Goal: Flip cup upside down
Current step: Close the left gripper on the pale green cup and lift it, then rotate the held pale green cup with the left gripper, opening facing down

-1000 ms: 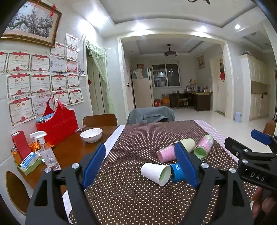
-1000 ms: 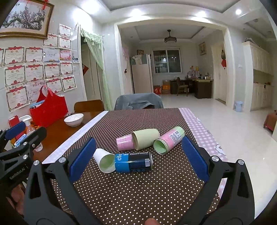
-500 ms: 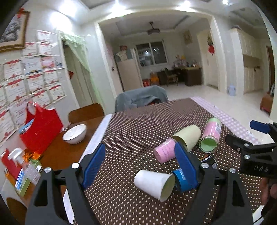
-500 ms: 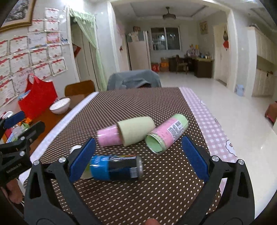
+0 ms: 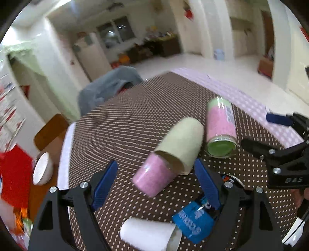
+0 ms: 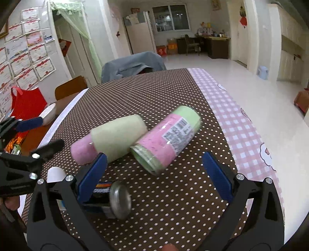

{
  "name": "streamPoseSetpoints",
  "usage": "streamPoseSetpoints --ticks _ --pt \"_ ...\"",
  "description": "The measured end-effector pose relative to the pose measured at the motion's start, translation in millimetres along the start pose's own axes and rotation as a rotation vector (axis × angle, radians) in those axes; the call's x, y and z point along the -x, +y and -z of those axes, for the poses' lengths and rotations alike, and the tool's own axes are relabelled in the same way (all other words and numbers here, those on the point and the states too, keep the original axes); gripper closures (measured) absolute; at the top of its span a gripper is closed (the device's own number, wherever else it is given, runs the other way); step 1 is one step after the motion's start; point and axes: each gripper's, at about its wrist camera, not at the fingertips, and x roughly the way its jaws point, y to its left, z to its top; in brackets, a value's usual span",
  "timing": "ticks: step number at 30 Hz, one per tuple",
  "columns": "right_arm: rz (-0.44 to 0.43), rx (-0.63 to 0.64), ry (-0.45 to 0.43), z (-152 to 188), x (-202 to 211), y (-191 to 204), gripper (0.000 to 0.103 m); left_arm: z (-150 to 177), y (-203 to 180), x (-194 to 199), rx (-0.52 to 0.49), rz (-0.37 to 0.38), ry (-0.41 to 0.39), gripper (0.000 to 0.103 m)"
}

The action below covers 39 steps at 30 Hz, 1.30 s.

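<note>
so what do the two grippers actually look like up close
Both are black plastic scissor-style frames with silver screw heads at the joints and flat blue pads on the fingers. The left gripper and right gripper match. White lettering reading DAS marks the right one's side. A bare fingertip shows beneath the right gripper.

White walls (image 6: 114, 29), tiled floor (image 6: 241, 81), window (image 6: 171, 18)

Home dining room, polka-dot tablecloth (image 6: 154, 92), fridge (image 6: 140, 32), framed certificates (image 6: 25, 61) on wall, draped chair (image 6: 131, 66)

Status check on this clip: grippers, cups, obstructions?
Left gripper and right gripper open, empty. Cream cup lying down, sleeved over pink cup. Blue can lies near.
</note>
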Motion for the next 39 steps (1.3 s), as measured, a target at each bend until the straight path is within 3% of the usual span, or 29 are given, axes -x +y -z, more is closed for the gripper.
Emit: streamPoseSetpoints --ticks 8,18,24,33,39 --pt "0.013 -0.046 0.01 -7 -14 -24 0.006 -24 -19 -70 -0.135 0.167 0.194 0.022" --pt "0.024 -0.082 0.024 -14 -33 -47 0.006 -49 -21 -134 -0.187 0.243 0.384 0.022" --pt "0.021 -0.093 0.033 -14 -42 -51 0.006 -53 -18 -164 -0.163 0.311 0.467 0.023" --pt "0.023 -0.096 0.027 -10 -35 -53 0.006 -53 9 -173 -0.03 0.297 0.437 0.026" --pt "0.025 -0.092 0.009 -7 -20 -50 0.006 -56 32 -141 0.061 0.272 0.321 0.026"
